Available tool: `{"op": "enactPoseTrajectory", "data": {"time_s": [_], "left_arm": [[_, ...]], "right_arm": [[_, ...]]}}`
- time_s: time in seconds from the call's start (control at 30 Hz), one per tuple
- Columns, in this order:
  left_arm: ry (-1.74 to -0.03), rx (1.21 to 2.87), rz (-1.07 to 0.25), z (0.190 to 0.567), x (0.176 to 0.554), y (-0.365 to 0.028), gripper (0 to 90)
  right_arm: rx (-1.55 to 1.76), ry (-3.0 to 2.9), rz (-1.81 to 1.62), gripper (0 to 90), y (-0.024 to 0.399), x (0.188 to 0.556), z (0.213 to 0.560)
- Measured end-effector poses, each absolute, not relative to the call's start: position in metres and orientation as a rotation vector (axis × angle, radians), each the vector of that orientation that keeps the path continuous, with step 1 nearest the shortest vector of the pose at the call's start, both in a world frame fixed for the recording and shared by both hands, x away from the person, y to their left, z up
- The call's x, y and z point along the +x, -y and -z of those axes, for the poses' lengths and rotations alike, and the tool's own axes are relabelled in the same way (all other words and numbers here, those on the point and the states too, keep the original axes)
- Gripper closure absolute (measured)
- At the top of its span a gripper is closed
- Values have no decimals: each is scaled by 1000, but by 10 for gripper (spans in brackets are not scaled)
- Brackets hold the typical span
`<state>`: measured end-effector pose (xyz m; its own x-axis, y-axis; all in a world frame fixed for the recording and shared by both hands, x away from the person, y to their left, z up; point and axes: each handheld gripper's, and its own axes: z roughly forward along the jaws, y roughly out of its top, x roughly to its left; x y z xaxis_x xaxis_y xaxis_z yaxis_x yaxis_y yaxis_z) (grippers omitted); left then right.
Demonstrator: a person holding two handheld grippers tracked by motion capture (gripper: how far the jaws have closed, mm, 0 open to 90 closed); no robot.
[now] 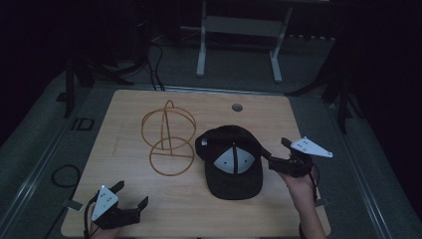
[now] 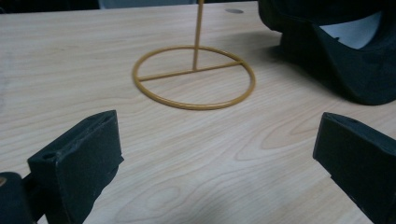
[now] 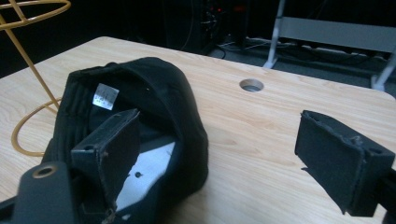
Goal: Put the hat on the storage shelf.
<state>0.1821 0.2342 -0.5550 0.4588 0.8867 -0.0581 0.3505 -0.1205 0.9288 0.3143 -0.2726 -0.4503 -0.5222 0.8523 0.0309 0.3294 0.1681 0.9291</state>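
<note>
Darkness surrounds a light wood-grain tabletop (image 1: 149,199). At its near left corner the left gripper (image 1: 130,195) rests with jaws spread wide, gripping nothing. Farther in stands a yellow wire hat stand (image 1: 168,139) with a ring base. Just right of it lies a black baseball cap (image 1: 233,162), upside down, white lining showing. The right gripper (image 1: 273,151) is released, one jaw inside the cap. Beyond, a white desk frame (image 1: 239,37) stands on grey floor.

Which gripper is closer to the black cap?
The right gripper. Its open fingers reach the cap's right edge. The left gripper sits open near the table's front left corner, apart from the cap.
</note>
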Motion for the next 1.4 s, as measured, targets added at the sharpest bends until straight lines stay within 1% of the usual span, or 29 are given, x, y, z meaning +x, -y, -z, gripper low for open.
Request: {"op": "enactPoseTrajectory", "data": {"time_s": [0.1, 0.23, 0.37, 0.43, 0.47, 0.5, 0.57, 0.63, 0.77, 0.8, 0.87, 0.9, 1.13, 1.4], "left_arm": [[-1074, 1691, -663, 555, 182, -235, 15], [-1071, 1693, -670, 555, 182, -234, 15], [-1059, 1707, -663, 555, 181, -234, 15], [-1057, 1708, -667, 555, 181, -233, 15], [-1051, 1711, -663, 555, 181, -233, 15], [-1049, 1711, -664, 555, 181, -233, 15], [-1043, 1717, -665, 556, 182, -232, 15], [-1045, 1724, -671, 556, 182, -232, 15], [-1056, 1718, -660, 556, 183, -234, 15], [-1056, 1718, -660, 556, 183, -234, 15], [-1060, 1718, -656, 557, 183, -234, 17], [-1063, 1717, -659, 557, 183, -234, 33], [-1063, 1712, -651, 556, 184, -235, 40], [-1061, 1719, -634, 557, 185, -231, 51]], "right_arm": [[1102, -1964, -1351, 173, 264, 321, 450], [1075, -2026, -1315, 242, 250, 330, 455], [1060, -2068, -1254, 348, 236, 339, 461], [1054, -2070, -1217, 387, 231, 344, 463], [1060, -2065, -1202, 435, 229, 346, 465], [1058, -2069, -1199, 440, 227, 348, 466], [1075, -2086, -1176, 490, 225, 354, 469], [1084, -2094, -1143, 512, 222, 360, 472], [1111, -2080, -1066, 666, 219, 364, 475], [1111, -2080, -1066, 666, 219, 364, 475], [1134, -2059, -1035, 809, 218, 365, 476], [1152, -2046, -1043, 868, 218, 365, 476], [1160, -2028, -1128, 879, 216, 361, 468], [1100, -1970, -1279, 879, 217, 348, 435]]}}
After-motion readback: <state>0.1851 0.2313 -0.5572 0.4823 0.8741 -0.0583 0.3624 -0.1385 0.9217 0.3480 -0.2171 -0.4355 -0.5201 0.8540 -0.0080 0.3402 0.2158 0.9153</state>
